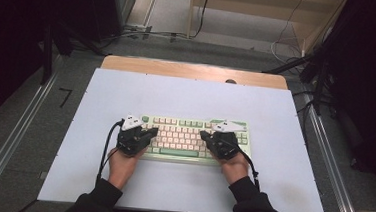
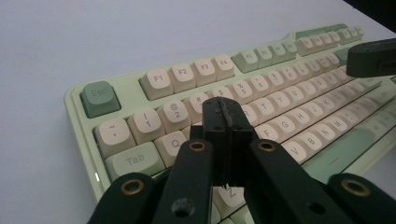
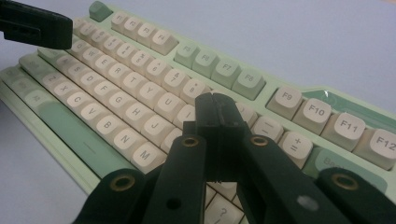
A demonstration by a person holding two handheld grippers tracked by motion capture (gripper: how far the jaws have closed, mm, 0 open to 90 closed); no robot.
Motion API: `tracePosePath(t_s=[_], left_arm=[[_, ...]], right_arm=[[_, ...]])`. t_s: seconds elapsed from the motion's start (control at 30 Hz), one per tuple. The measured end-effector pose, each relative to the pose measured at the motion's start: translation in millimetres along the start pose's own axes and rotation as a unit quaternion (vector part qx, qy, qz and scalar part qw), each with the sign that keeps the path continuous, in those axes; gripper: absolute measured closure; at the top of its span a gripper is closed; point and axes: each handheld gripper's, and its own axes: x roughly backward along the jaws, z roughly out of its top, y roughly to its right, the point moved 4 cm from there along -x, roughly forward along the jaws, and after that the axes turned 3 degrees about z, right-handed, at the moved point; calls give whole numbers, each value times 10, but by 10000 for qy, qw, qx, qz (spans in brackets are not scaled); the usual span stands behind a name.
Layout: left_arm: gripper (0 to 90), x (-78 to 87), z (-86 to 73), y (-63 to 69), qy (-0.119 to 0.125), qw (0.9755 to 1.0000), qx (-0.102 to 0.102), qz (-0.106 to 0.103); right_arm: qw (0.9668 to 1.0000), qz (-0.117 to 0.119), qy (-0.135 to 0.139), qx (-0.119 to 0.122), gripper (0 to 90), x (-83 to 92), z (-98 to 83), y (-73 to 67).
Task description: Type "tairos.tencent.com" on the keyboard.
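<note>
Keyboard (image 1: 193, 139) lies crosswise, long axis left-right — left gripper (image 1: 150, 133) over its left end, right gripper (image 1: 205, 136) over right (both jaws pressed together, nothing held).

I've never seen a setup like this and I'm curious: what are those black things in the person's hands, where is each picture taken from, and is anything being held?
A person sits at a table covered with a pale sheet and holds a hand-operated tool in each hand. Each tool has two black jaws that can pinch things.

The high view looks down from above: the left gripper and the right gripper hover over a green and cream keyboard, the one item on the sheet.

The other two pictures come from small cameras mounted on the tools, looking along the jaws. In the left gripper view the left gripper's tips are over the keys near Q and Tab; in the right gripper view the right gripper's tips are over the right half of the keys.

Both pairs of jaws are closed together with nothing between them.
</note>
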Motion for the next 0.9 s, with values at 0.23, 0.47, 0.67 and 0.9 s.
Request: tracePosePath(t_s=[0.23,0.47,0.67,0.9], left_arm=[[900,7,5,5,35,10000,34,-28],[900,13,7,0,43,10000,61,-55],[900,13,5,-4,36,10000,68,-62],[900,17,6,-12,37,9999,72,-67]], right_arm=[[10000,3,-44,28,879,41,-58,-7],[9999,39,-68,64,880,98,-106,-45],[9999,79,-113,62,879,110,-140,-78],[9997,113,-195,72,880,81,-177,-102]])
